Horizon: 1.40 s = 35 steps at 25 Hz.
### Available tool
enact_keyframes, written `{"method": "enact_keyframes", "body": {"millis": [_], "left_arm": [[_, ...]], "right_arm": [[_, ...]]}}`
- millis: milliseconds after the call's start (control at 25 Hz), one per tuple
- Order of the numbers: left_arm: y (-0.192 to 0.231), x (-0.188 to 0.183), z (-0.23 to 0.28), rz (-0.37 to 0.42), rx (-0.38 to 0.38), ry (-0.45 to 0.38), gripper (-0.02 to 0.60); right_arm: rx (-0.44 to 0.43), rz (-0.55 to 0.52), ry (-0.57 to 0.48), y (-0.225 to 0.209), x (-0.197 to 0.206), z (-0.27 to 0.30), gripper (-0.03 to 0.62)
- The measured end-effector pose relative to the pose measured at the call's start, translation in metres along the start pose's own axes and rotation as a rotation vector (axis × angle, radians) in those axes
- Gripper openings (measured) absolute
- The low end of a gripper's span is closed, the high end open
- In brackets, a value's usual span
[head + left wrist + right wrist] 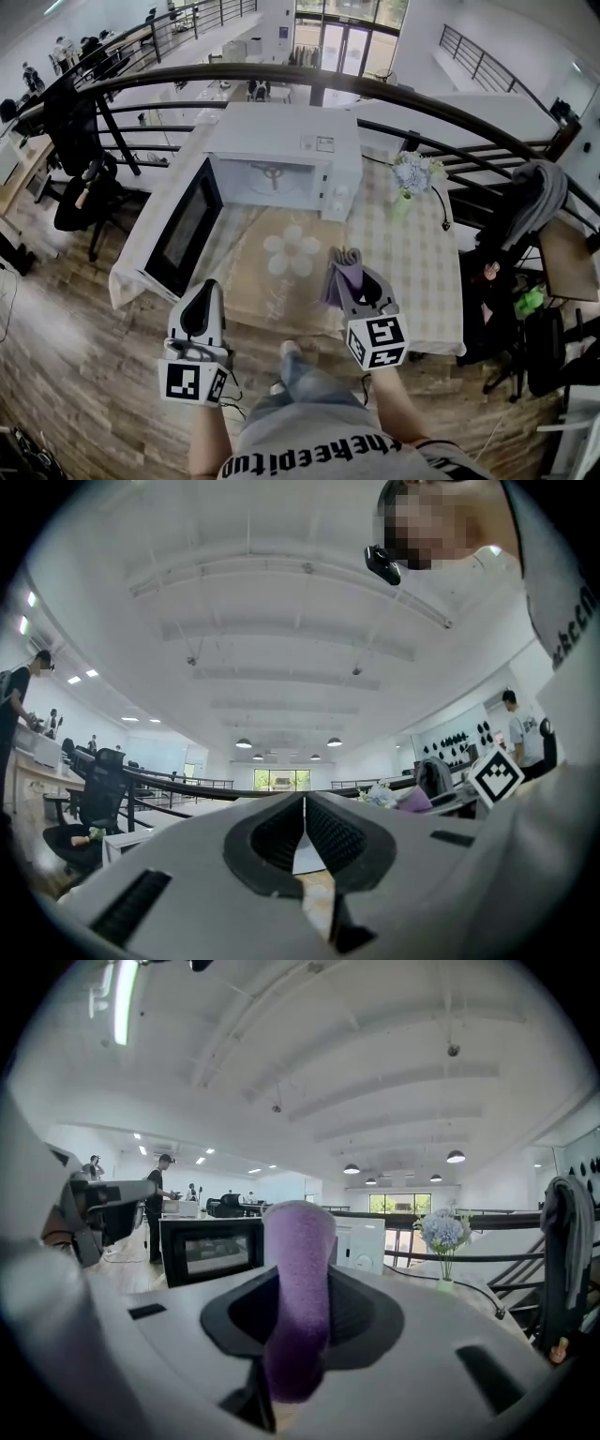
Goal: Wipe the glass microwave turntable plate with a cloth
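Note:
The white microwave stands at the back of the table with its door swung open to the left. A three-armed part shows on the cavity floor; I cannot make out the glass plate itself. My right gripper is shut on a folded purple cloth, which sticks up between the jaws, in front of the microwave above the table's near edge. My left gripper hangs near the door's front corner, jaws shut with nothing between them.
A beige mat with a white flower shape lies on the checked tablecloth. A vase of pale flowers and a black cable stand right of the microwave. A black railing runs behind; chairs flank the table.

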<state>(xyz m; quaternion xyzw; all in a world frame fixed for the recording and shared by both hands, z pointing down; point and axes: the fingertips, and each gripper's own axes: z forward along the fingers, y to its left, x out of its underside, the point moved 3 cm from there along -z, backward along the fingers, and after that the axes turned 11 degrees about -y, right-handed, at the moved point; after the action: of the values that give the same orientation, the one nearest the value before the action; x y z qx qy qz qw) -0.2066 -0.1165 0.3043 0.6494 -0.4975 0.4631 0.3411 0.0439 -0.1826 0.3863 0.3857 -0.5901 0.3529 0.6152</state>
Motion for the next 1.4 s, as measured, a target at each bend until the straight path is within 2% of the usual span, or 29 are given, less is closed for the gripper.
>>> {"method": "enact_keyframes", "body": {"millis": [720,1400], "left_arm": [[0.005,-0.016,-0.006,0.016,-0.029,-0.023,0.011],[0.012,-0.021,-0.012,0.025,-0.049,-0.029,0.011]], "right_arm": [[0.005,-0.051,-0.195,0.006,-0.078,-0.027,0.109],[0.021,-0.052,-0.265,0.009,-0.100,-0.033,0.109]]}}
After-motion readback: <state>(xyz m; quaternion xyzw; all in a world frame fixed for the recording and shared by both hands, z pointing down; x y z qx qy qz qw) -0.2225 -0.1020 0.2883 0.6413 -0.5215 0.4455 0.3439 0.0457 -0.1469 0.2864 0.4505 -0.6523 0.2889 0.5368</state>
